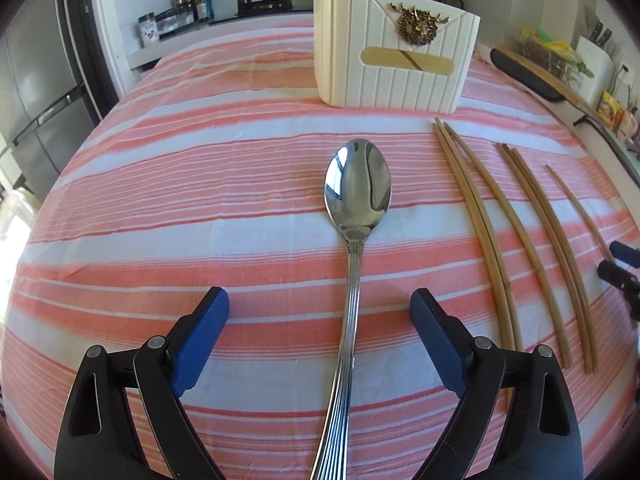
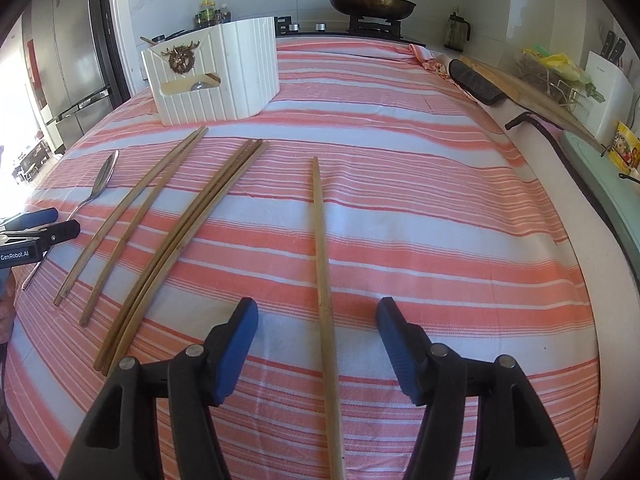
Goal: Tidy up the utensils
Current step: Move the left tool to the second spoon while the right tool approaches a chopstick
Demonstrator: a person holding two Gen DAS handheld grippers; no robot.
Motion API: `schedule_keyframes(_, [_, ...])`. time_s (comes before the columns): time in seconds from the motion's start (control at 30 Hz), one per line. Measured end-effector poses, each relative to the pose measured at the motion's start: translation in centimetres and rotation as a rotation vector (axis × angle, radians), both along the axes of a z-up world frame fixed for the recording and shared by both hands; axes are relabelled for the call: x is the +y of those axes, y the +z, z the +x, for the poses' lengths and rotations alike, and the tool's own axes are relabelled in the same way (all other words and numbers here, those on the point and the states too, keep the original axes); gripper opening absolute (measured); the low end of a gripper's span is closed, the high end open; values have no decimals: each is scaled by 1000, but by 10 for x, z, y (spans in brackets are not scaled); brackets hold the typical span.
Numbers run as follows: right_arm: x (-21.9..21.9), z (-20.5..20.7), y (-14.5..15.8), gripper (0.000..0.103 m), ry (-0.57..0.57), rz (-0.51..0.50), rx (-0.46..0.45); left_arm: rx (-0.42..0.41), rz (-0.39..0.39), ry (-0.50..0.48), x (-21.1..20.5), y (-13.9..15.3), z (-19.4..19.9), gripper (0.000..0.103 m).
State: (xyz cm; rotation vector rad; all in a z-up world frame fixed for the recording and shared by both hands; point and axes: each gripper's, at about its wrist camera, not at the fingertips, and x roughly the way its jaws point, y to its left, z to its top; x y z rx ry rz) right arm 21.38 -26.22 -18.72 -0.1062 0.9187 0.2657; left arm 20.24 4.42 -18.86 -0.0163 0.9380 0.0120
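Left gripper (image 1: 320,312) stood released astride the spoon (image 1: 354,216) handle, pads clear; right gripper (image 2: 318,316) likewise released around a single chopstick (image 2: 324,264). Both utensils lay on the striped cloth (image 1: 200,208); beyond stood the white holder (image 1: 394,50).

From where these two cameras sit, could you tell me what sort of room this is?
Most likely a home kitchen: a lidded frying pan sits on a gas stove behind the striped cloth, a steel fridge stands at the left, and sauce bottles line the counter.
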Motion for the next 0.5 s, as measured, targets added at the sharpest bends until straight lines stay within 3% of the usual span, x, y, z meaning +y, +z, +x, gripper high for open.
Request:
schedule_keyframes(0.4, [0, 0, 0, 64, 2, 3, 8, 25, -7, -25, 1, 4, -5, 95])
schedule_keyframes(0.5, [-3, 1, 5, 64, 55, -20, 93, 47, -41, -67, 10, 14, -9, 95])
